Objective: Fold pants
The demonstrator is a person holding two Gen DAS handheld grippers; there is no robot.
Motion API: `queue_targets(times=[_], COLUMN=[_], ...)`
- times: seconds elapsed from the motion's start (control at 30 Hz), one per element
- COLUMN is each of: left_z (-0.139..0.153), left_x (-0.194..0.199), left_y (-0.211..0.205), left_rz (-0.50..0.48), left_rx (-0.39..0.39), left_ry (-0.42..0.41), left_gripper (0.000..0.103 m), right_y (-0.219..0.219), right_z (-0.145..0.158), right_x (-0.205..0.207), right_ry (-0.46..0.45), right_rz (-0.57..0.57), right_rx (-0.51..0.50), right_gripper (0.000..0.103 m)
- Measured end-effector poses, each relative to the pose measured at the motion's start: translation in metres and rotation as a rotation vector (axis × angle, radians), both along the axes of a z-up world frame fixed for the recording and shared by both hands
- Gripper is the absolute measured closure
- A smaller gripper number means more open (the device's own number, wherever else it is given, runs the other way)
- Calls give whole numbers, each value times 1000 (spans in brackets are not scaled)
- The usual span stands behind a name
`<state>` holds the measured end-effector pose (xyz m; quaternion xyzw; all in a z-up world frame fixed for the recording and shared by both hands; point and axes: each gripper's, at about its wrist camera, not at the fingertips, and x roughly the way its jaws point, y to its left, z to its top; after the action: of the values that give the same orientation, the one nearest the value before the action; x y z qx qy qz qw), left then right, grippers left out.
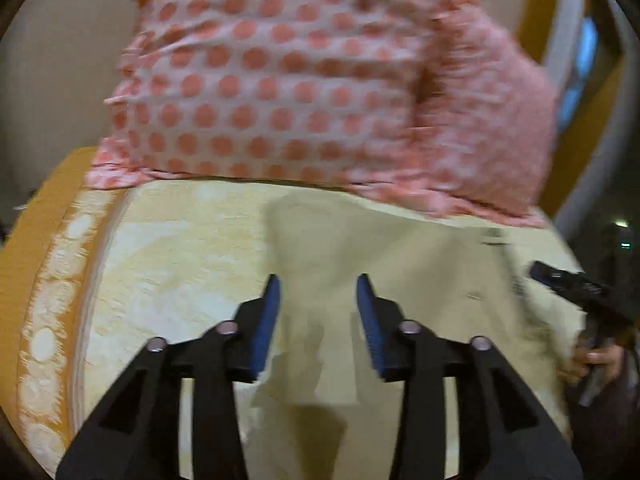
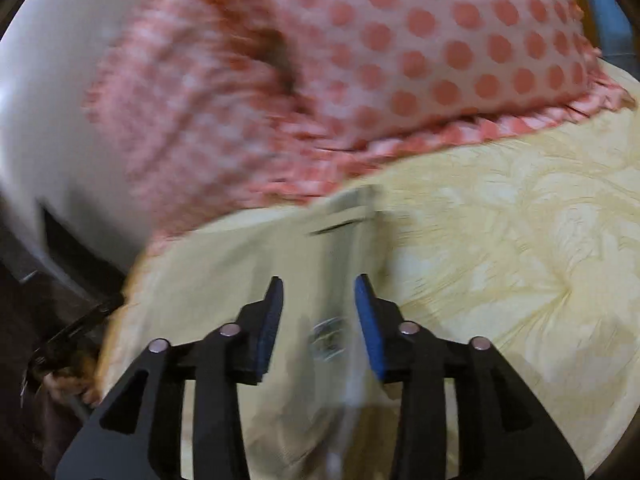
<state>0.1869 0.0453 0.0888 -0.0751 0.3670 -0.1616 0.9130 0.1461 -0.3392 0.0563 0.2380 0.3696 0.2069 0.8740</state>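
Note:
Pale beige pants point(image 1: 360, 264) lie spread on a yellow patterned bedspread point(image 1: 168, 248). My left gripper point(image 1: 318, 300) is open, its blue pads just above the pants fabric, holding nothing. In the right wrist view the pants point(image 2: 336, 272) show a waistband with a label near the jaws. My right gripper point(image 2: 318, 300) is open over that part, empty. The right gripper also shows at the right edge of the left wrist view point(image 1: 576, 284), held by a hand. Both views are blurred.
A large pink pillow with coral dots point(image 1: 288, 72) stands at the far side of the bed, also in the right wrist view point(image 2: 400, 52). The bedspread has an orange border point(image 1: 36, 280) at the left edge. A pale wall point(image 2: 60, 80) lies behind.

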Motion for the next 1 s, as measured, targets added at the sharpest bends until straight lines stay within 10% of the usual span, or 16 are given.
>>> queue_targets(times=[0.17,0.3,0.33,0.4,0.43,0.57,1.0], left_z=[-48,-47,-43,-30,-29,-43,-81], left_x=[5,-13,-23,-59,-75,-132,-180], left_y=[-38,-43,-41,-37,-37,-31,-39], left_rz=[-103,-43,-34,-10,10,63,140], left_rx=[-15,57,51,69,91,129,267], left_ry=[203,167,152,82,55,38,-63], left_gripper=[63,70,57,27,12,5,2], right_y=[41,42,46,58,66,105,140], right_z=[-28,-5,4,14,15,-2,-42], right_x=[-2,-26,-42,-78,-94,-142,-161], right_ry=[156,129,89,-4,-28,-78,-77], right_rz=[98,-9,-23,-20,-8,-61,-219], right_rx=[-89,-158,-186,-214,-237,-400,-562], right_gripper=[42,34,13,2,2,1,1])
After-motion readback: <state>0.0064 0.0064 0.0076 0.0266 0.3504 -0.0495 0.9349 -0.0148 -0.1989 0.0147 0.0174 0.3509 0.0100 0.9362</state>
